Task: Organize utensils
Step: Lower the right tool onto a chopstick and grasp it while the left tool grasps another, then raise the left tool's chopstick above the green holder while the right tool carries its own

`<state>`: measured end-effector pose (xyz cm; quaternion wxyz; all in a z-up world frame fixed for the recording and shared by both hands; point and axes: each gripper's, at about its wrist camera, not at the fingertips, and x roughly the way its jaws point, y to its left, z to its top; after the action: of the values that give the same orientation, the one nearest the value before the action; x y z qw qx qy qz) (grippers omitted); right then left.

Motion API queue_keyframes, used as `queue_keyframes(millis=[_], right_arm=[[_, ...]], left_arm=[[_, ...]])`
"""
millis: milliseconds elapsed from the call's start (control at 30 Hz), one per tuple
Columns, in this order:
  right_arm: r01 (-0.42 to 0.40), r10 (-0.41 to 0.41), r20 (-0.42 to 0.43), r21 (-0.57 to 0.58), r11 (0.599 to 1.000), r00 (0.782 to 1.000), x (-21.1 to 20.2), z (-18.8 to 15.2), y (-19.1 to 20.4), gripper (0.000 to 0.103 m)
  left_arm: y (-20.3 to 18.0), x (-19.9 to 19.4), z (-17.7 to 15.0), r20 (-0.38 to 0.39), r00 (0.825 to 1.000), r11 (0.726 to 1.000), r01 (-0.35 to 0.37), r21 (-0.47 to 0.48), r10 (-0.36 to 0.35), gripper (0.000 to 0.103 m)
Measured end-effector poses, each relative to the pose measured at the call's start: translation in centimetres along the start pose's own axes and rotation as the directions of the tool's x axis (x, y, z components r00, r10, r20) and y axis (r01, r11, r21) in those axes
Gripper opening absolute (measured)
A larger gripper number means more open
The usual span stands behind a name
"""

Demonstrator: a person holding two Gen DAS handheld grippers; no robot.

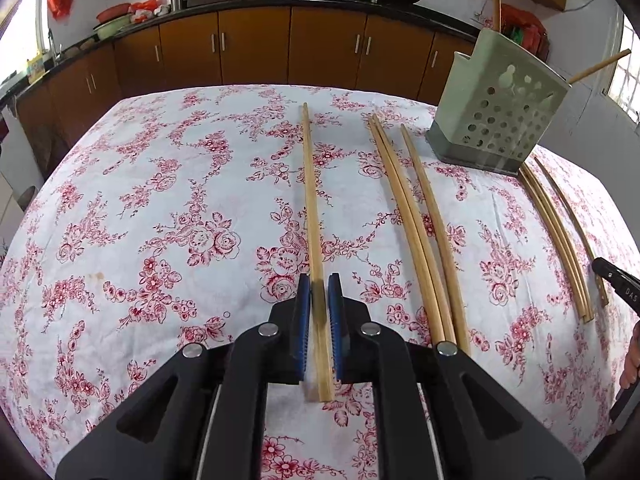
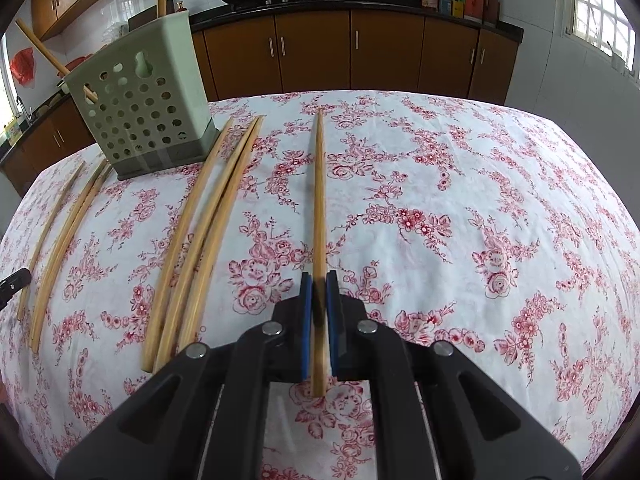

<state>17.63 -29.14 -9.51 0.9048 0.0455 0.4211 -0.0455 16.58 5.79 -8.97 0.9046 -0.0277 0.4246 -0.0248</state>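
Jaws on both grippers, left and right, sit narrowly parted around a chopstick, maybe just touching. Light, stiff, slick wood; grab near the thick end. Both lie on the counter near the holder.

Your wooden chopsticks lie flat, roughly parallel, on both sides of the perforated green holder; two more chopsticks stand inside it.
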Motion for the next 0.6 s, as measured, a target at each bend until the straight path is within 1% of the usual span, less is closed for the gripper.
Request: queue_keyframes(millis=[133, 267, 467, 600], right_arm=[[-0.006, 0.006, 0.000, 0.005, 1.000, 1.000, -0.08, -0.04, -0.15, 0.008], [-0.012, 0.012, -0.001, 0.010, 1.000, 1.000, -0.09, 0.00, -0.25, 0.008], [-0.009, 0.009, -0.001, 0.007, 1.000, 1.000, -0.11, 0.00, -0.16, 0.008], [-0.005, 0.005, -0.001, 0.002, 1.000, 1.000, -0.08, 0.02, -0.08, 0.008]], left_arm=[[0.06, -0.08, -0.09, 0.000, 1.000, 1.000, -0.007, -0.006, 0.007, 0.010], [-0.25, -0.05, -0.09, 0.000, 0.999, 0.999, -0.032, 0.000, 0.032, 0.010], [-0.11, -0.03, -0.08, 0.000, 1.000, 1.000, -0.021, -0.012, 0.021, 0.010], [-0.47, 0.03, -0.06, -0.001, 0.999, 0.999, -0.042, 0.005, 0.042, 0.010]])
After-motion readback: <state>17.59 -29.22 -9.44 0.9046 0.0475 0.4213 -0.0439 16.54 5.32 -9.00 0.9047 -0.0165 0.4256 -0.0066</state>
